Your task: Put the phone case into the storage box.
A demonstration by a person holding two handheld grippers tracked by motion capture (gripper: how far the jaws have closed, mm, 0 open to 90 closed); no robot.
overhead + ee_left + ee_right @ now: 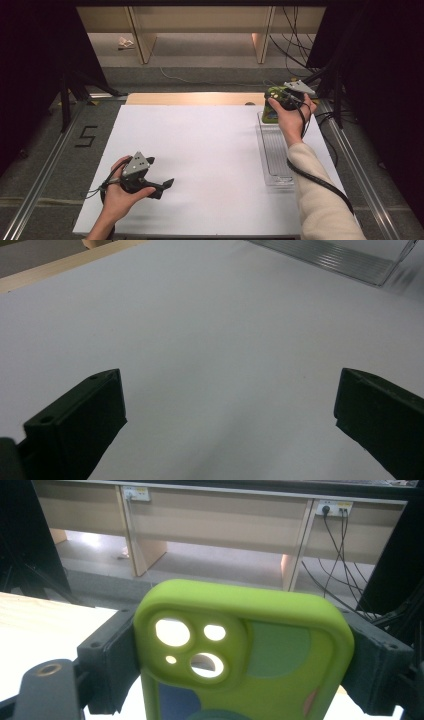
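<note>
A person sits at a white table (200, 165) with a handheld gripper in each hand. The right gripper (280, 100) is at the far right of the table, raised above the far end of a clear plastic tray (275, 155) that lies along the right side. Its two black jaws pinch a bright green phone case (245, 650) by its long edges, one jaw on each side, with the camera cut-outs at the top end. The case stands roughly upright in the grip.

The left gripper (227, 425) rests near the front left of the table, jaws spread wide with only bare tabletop between them.

The step in hand looks like lowering the case into the tray. To do it well, the grip should stay firm on both edges, the case should line up with the tray's length, and the jaws should spread only once it rests on the tray floor.
</note>
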